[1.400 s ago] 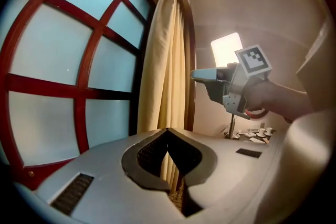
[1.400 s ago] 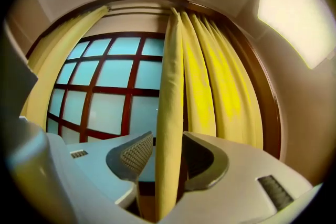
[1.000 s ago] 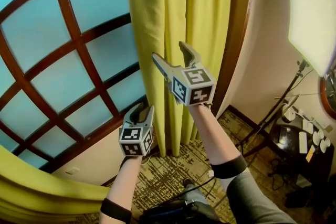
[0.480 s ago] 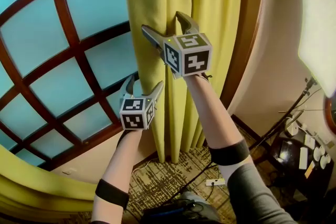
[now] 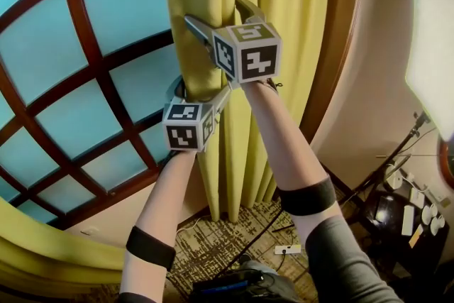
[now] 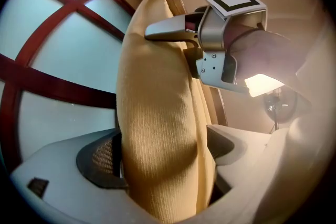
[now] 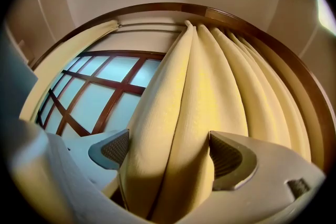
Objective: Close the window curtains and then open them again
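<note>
Right-hand curtain (image 5: pixel 284 25), head view: gathered in upright folds at 12 to 1 o'clock against the wooden frame (image 5: pixel 333 46); the window (image 5: pixel 92 46) panes at 9 to 10 o'clock lie uncovered. Its long axis runs 12 to 6 o'clock, top toward the rail (image 7: pixel 152 24), hem toward the carpet (image 5: pixel 227 238). The right gripper (image 5: pixel 216 14) is set above the left gripper (image 5: pixel 201 90), and both straddle the curtain's leading folds; the jaws of each have just been opening and stand wide, with fabric between the pads (image 7: pixel 227 161) but not pinched. Step in hand, as judged: taking hold of the leading edge, the closing pull not yet begun. The next move calls for both jaws to clamp on the folds, then a level draw toward 9 o'clock across the glass, without dragging down on the rail.
</note>
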A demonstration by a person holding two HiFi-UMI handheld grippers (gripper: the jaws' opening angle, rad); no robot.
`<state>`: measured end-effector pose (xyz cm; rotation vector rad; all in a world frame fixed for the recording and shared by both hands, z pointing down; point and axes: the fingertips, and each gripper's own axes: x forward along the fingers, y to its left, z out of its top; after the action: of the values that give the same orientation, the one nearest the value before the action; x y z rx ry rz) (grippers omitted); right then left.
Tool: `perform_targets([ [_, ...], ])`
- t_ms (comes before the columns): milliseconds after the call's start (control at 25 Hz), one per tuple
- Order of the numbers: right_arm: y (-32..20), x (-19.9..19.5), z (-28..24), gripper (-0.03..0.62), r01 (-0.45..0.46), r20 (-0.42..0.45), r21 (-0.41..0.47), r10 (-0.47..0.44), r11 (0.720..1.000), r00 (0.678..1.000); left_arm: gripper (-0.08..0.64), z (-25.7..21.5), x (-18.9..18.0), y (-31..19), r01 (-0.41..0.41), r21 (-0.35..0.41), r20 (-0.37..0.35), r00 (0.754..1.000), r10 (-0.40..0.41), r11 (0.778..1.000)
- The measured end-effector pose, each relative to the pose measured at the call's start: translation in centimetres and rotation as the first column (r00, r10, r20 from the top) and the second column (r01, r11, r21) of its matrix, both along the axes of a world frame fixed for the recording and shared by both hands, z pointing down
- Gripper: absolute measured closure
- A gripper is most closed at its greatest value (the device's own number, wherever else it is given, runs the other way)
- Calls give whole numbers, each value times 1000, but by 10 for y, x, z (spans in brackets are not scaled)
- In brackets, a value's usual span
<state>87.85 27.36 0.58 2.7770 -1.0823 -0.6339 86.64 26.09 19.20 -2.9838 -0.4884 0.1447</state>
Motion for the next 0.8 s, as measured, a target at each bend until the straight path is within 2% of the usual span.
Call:
perform_targets([
  [40, -2, 0, 0, 117, 17, -1, 2, -17, 1000, 1000, 78, 1, 1, 1, -1, 5, 1, 1000, 1, 1000],
  [160, -4, -3, 1, 139, 43, -12, -6, -43, 999, 999, 104, 1, 2, 2, 4, 12, -3, 1000, -4, 1000],
  [240, -1, -4, 1, 218, 45, -24, -4, -45, 999, 999, 195, -1, 1, 2, 14, 21, -3, 1000, -14, 1000],
  [360, 0, -6, -2, 408, 64, -36, 11, -63, 998, 997, 410, -2, -1, 5, 28, 32, 1, 1000, -28, 999],
  [480, -2, -8, -3, 512, 88, -30, 32, -87, 996, 996, 543, -5, -5, 14, 17, 5, 16, 1000, -17, 1000],
  [560, -4, -8, -4, 551, 100, -30, 43, -99, 994, 995, 552, -7, -7, 16, 9, -12, 27, 1000, -9, 1000],
  [800, -15, -10, -5, 558, 131, -59, 54, -128, 990, 990, 555, -8, -8, 3, 36, -44, 10, 999, -36, 998],
])
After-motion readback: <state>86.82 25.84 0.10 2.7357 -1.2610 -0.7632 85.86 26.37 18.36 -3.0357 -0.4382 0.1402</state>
